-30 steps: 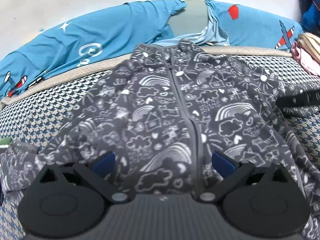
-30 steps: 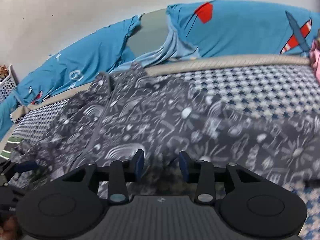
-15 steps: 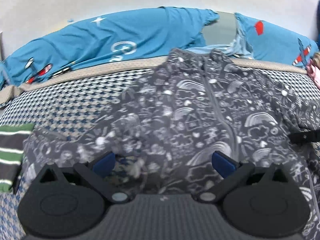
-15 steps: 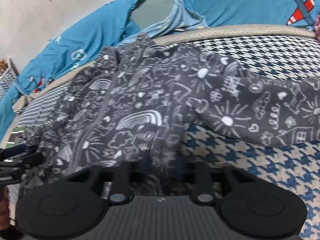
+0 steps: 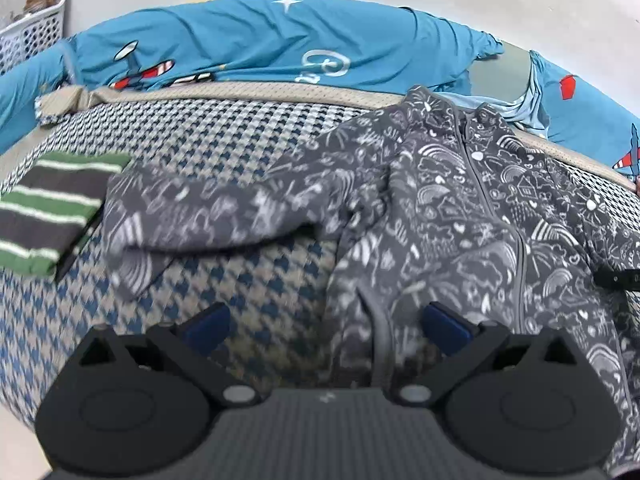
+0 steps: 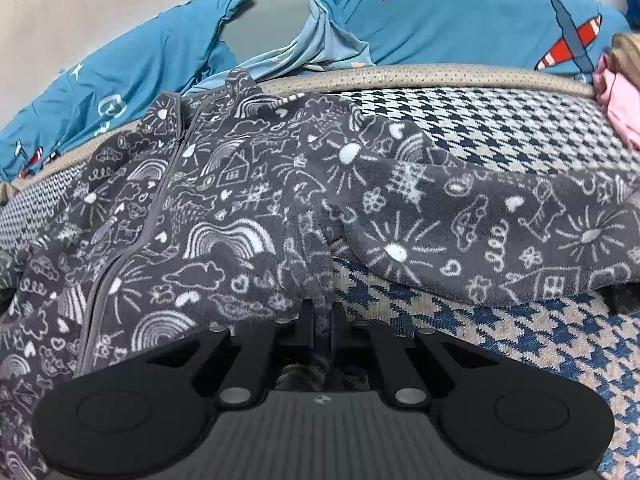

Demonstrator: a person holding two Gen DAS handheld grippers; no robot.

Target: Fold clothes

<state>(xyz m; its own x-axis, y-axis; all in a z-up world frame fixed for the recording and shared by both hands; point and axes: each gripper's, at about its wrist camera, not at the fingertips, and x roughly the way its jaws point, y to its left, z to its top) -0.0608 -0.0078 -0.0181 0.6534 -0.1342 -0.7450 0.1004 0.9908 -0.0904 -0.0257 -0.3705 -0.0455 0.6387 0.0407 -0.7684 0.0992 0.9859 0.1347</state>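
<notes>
A dark grey zip-up jacket (image 5: 460, 216) with white doodles lies front up on the houndstooth bed cover (image 5: 224, 148), both sleeves spread out sideways. My left gripper (image 5: 326, 326) hovers open over the jacket's bottom left corner. Its right pad is above the hem and its left pad is above bare cover. In the right wrist view, my right gripper (image 6: 322, 322) has its jaws closing tight on a pinch of the jacket (image 6: 224, 216). The pinch is at the jacket's right side, below the armpit of the right sleeve (image 6: 500, 232), and the fabric bunches up between the pads.
A folded green and grey striped garment (image 5: 52, 208) lies at the left of the cover. Blue bedding with airplane prints (image 5: 280, 40) runs along the back by the wall. A white basket (image 5: 32, 28) stands at the far left and pink clothes (image 6: 616, 100) at the far right.
My left gripper has moved left along the jacket's hem, bringing the left sleeve and the striped garment into view. My right gripper went from open to shut on the jacket's side.
</notes>
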